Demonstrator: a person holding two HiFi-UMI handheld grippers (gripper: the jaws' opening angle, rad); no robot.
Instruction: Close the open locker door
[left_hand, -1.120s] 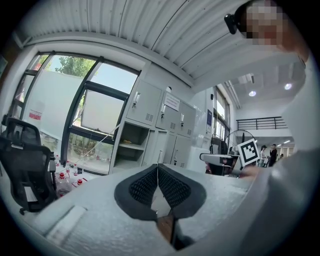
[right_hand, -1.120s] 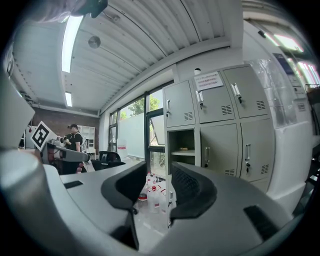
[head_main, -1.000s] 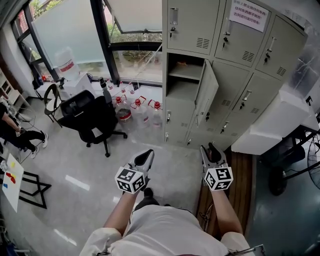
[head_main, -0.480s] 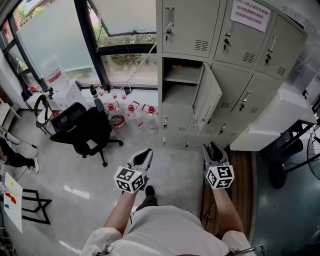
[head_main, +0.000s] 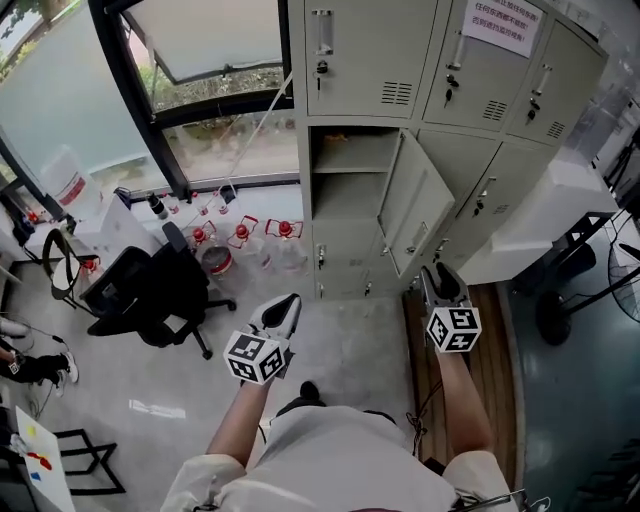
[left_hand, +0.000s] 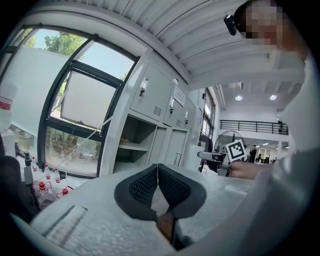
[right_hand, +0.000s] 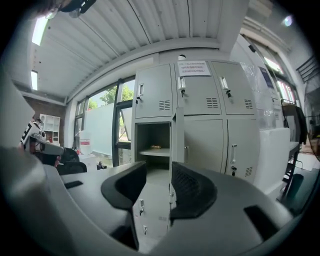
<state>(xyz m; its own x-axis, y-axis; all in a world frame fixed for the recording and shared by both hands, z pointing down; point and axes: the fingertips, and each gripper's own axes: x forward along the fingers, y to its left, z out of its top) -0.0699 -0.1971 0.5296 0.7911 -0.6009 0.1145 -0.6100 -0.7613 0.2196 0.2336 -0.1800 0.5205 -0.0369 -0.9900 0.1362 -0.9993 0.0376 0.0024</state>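
- While the locker door (head_main: 415, 205) stands swung out from the right side of its open compartment (head_main: 345, 175), neither tool touches it. I judge the step in hand to be the approach.
- The compartment sits in the leftmost column of the grey locker bank (head_main: 520, 150), under a shut upper door. A shelf (right_hand: 156, 152) crosses it, with something small on it that I cannot identify.
- The left tool (head_main: 284, 312) has its jaws pressed together with nothing between them. It is held low over the floor, well apart from the lockers.
- The right tool (right_hand: 159, 172) has its jaws spread and empty. In the right gripper view the door shows edge-on through the gap, well beyond the tips; in the head view this tool is the nearer one to the door.
- The next move likely falls to the right tool. It should rise to the door's outer face near the free edge, then push it leftward and back around the hinge until it lies flush with its neighbours.
- No grasp seems needed for that push; the flat of one jaw should serve.
- An office chair (head_main: 150, 290) and red-capped bottles (head_main: 240, 232) stand on the floor to the left, seemingly outside the door's swing.
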